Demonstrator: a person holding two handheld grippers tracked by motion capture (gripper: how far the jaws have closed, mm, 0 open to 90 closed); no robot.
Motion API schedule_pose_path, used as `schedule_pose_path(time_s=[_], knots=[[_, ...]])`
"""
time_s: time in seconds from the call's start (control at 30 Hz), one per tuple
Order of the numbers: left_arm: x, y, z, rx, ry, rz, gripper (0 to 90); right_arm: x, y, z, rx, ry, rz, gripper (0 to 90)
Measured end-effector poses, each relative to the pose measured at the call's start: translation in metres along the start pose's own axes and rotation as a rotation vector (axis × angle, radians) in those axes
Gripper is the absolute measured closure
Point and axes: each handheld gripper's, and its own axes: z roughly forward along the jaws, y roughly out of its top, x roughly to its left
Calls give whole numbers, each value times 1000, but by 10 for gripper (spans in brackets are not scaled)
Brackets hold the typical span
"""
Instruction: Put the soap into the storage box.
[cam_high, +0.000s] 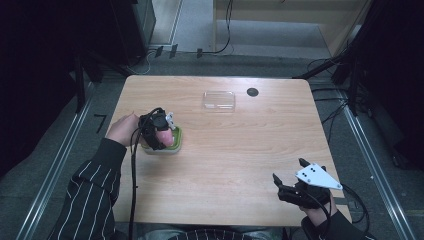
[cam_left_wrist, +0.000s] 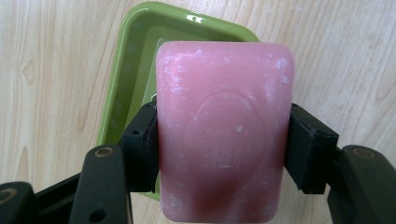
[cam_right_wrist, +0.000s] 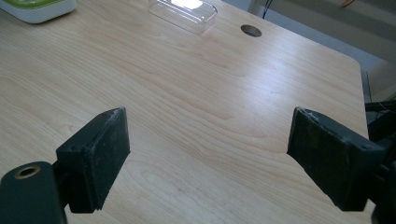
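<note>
Pale wood-grain table (cam_high: 235, 150), rounded corners, centre of the high view. Round cable hole (cam_high: 252, 92) and clear plastic lid (cam_high: 219, 100) toward upper centre. Left of centre: left gripper (cam_high: 161, 134) pinching pink soap bar (cam_left_wrist: 224, 140) by its two sides, directly above green soap dish (cam_left_wrist: 128, 70). Lower right: right gripper (cam_high: 295, 181), jaws spread, nothing between. Grey floor, metal rails, trailing cables and dark surroundings at frame edges.
</note>
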Motion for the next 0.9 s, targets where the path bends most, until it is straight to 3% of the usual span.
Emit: schedule_pose_path(time_s=[0.2,0.63,0.9], knots=[[8,0,7,12,-2,4,384,0,0,0,-2,0,0,138],[22,-5,18,-6,-17,-36,384,0,0,0,-1,0,-4,138],[26,-5,23,-17,1,-48,384,0,0,0,0,0,-4,138]])
